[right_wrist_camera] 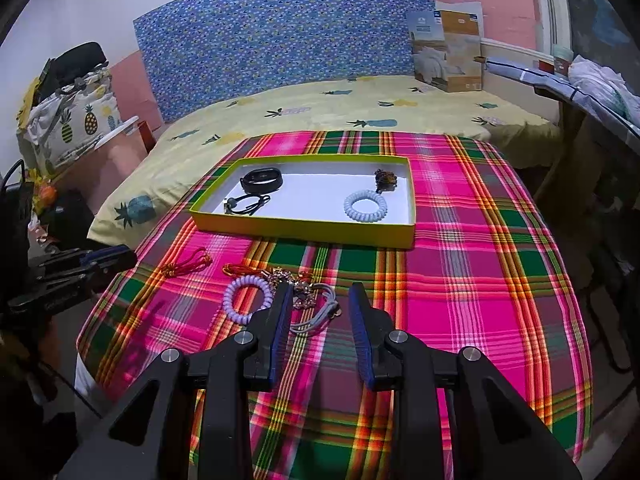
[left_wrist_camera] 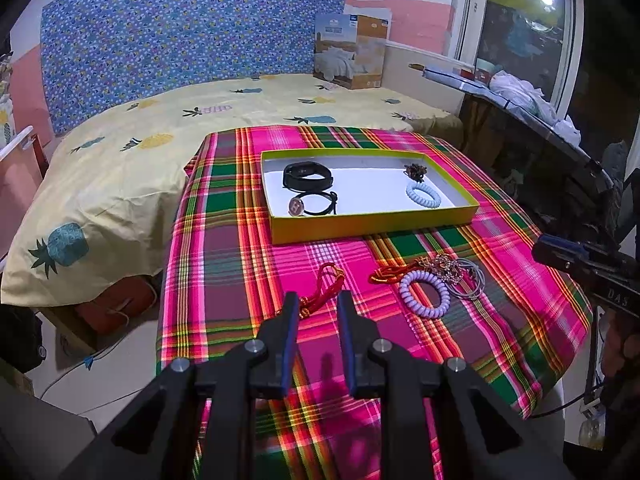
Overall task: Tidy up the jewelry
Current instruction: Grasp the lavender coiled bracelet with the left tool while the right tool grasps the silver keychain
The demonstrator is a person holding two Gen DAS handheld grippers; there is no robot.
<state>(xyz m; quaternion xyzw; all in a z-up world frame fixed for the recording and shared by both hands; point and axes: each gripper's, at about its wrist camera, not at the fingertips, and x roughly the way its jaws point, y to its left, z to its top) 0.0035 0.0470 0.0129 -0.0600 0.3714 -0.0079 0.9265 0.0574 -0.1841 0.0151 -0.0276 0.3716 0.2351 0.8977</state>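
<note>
Down low in the left wrist view, the left gripper (left_wrist_camera: 318,300) hangs over the plaid cloth (left_wrist_camera: 240,264). Its two fingers are apart, with nothing between them. Just past its tips, at about 12 o'clock, lies a red cord bracelet (left_wrist_camera: 326,284).

To the right of that, at about 2 o'clock, sits a little pile. A purple coil band (left_wrist_camera: 424,294) lies in front. Touching it are some grey hair ties (left_wrist_camera: 474,284), a sparkly chain (left_wrist_camera: 442,266) and a second red cord (left_wrist_camera: 390,274).

In the right wrist view, the right gripper (right_wrist_camera: 320,300) hangs over this same pile. Its fingers are apart too and hold nothing. The grey ties show between its tips, and the purple coil sits just left of its left finger.

Farther back, at 12 o'clock, a yellow-green box (left_wrist_camera: 372,224) with a white floor rests on the cloth. Inside it, on the left, are a black watch band (left_wrist_camera: 308,174) and, nearer, a black cord bracelet (left_wrist_camera: 320,204) with a round charm. On the right are a white coil band (left_wrist_camera: 423,195) and, behind it, a small brown piece (left_wrist_camera: 416,171) that is too small to make out.

Behind the table is a bed with a pineapple sheet (left_wrist_camera: 120,168). A blue dotted headboard (left_wrist_camera: 180,36) stands at the far wall. At 1 o'clock, a cardboard box (left_wrist_camera: 352,52) stands on the bed.
</note>
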